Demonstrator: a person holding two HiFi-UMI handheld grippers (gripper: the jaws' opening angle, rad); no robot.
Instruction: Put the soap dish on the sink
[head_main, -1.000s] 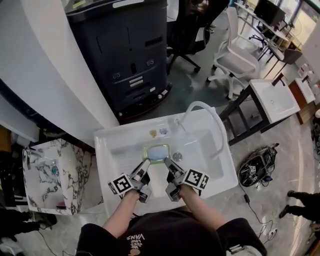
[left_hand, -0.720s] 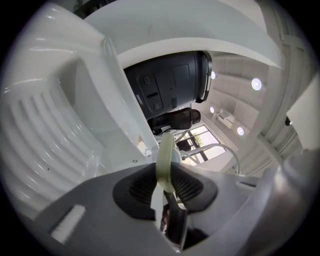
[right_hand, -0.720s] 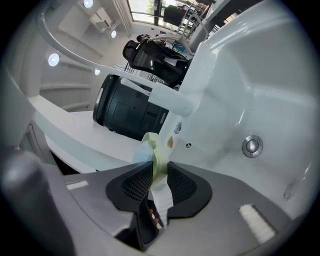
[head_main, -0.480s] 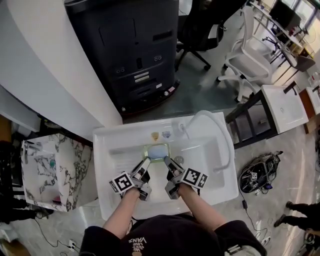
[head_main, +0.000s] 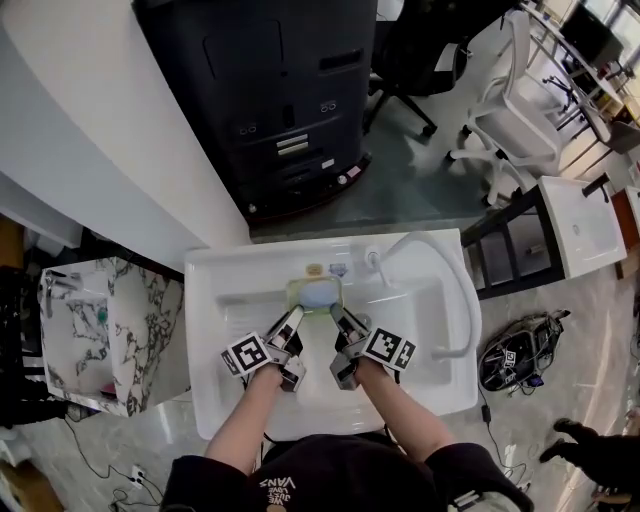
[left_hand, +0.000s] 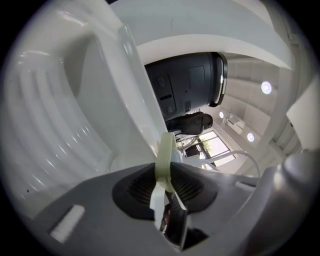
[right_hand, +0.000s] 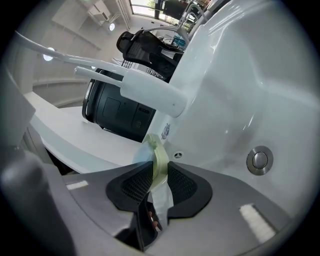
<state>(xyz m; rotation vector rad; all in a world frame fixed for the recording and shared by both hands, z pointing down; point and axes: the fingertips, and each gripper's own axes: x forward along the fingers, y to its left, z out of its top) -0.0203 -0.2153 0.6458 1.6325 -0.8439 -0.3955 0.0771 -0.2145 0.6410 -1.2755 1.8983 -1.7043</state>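
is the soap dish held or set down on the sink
Held: left gripper and right gripper each clamp the soap dish rim, over the sink at its back edge. Whether it touches, cannot tell.

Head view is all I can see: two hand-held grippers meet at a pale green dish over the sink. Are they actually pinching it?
Observer: Yes. In the left gripper view the left hand-held gripper is clamped on the soap dish rim.
Operator: And the other one?
Observer: Same; the right gripper view shows the right hand-held gripper shut on the opposite rim.
Operator: What lies below?
Observer: The right gripper view shows a round metal drain in the sink basin, beside the jaws.
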